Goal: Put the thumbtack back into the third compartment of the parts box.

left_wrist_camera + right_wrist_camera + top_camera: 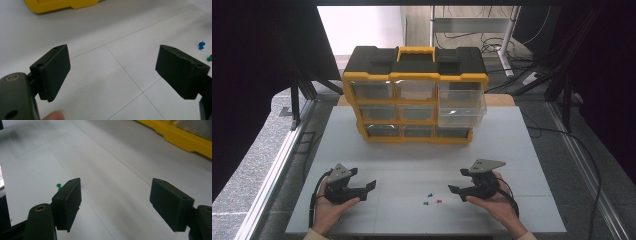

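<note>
— Near the table's (412, 165) front edge, what do you have in your hands?

— I hold my left gripper (371, 190) at about seven o'clock on the white tabletop, and its jaws are spread wide with bare table between them. My right gripper (456, 181) sits at about five o'clock, jaws also spread apart and pinching nothing.

— And the pins?

— Three pushpins lie between my two grippers, nearer the right one. The blue pin (430, 195) is the farthest from me, the green pin (426, 203) lies just nearer at its seven o'clock, and the red pin (439, 201) lies beside the green one at three o'clock. None touches a jaw. From my left gripper view the blue pin (201, 45) and the green pin (209, 58) show at three o'clock, past the right-hand jaw. From my right gripper view the green pin (59, 186) stands just behind the left-hand jaw.

— What is at twelve o'clock?

— A yellow and black drawer box (414, 95) stands at the far side of the table, well apart from both grippers. One clear drawer (460, 114) on its right side sticks out from the front.
</note>
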The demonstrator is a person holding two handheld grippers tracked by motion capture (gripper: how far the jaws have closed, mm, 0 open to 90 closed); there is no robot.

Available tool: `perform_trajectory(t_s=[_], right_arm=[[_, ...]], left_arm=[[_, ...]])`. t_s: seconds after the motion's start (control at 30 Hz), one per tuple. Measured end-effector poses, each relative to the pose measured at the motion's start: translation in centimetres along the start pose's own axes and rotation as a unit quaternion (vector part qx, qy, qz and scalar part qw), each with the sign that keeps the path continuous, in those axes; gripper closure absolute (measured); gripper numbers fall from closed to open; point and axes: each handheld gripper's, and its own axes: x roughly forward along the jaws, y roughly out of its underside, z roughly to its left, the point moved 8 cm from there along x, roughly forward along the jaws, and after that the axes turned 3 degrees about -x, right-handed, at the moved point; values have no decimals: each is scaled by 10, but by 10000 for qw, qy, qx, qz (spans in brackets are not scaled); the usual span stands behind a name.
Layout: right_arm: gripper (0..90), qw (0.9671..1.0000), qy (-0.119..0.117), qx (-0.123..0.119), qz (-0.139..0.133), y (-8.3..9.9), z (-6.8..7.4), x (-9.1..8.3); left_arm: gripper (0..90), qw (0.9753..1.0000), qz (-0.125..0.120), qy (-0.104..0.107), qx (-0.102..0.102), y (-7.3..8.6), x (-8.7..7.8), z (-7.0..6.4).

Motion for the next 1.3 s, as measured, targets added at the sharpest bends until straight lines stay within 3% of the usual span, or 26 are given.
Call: perform_trajectory(t_s=[0.43, 0.83, 1.03, 1.3], right_arm=[[264, 9981, -241, -475, 320, -9, 24, 30], [289, 9939, -430, -647, 779, 5, 41, 41], [400, 9894, -473, -872, 1063, 15, 49, 46], [532, 9860, -467, -1014, 1241, 21, 54, 49]], left_arm=[[132, 10000, 63, 6, 16, 1, 1, -1], [133, 10000, 79, -33, 48, 3, 1, 0], [132, 9999, 106, -40, 62, 4, 2, 1], [132, 9999, 122, -51, 56, 4, 2, 1]])
